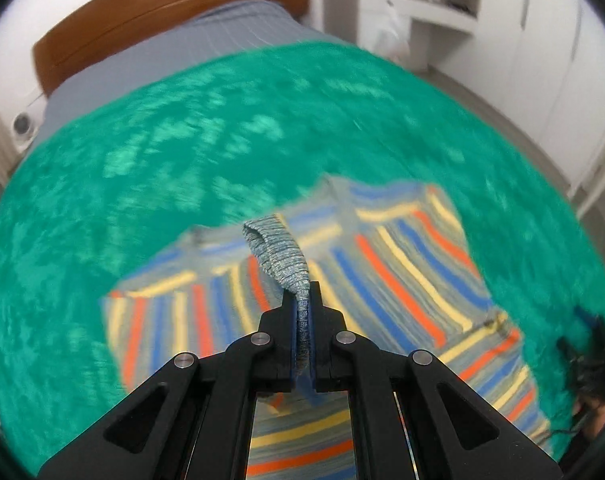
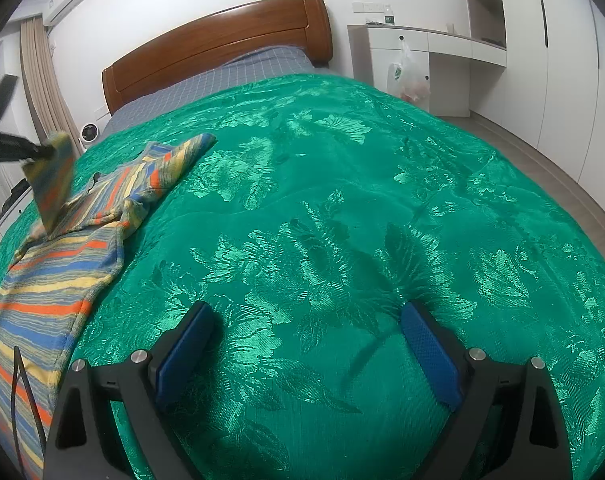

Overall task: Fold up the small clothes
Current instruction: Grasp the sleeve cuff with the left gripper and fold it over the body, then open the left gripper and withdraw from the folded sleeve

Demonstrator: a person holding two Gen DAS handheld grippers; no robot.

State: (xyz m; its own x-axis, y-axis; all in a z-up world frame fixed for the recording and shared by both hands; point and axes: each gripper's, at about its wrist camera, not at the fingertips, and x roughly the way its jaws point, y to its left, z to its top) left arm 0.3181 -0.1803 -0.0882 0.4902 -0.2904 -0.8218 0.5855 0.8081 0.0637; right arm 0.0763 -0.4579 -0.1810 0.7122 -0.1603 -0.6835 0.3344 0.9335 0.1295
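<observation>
A striped garment with blue, orange and yellow bands lies on the green bedspread. My left gripper is shut on its grey ribbed cuff and holds that sleeve lifted above the rest of the garment. In the right wrist view the garment lies at the far left, and the left gripper shows there holding the raised sleeve. My right gripper is open and empty, low over bare bedspread, well to the right of the garment.
A wooden headboard and a blue checked sheet lie at the far end of the bed. White cabinets and a hanging plastic bag stand to the right. A black cable crosses the garment's near end.
</observation>
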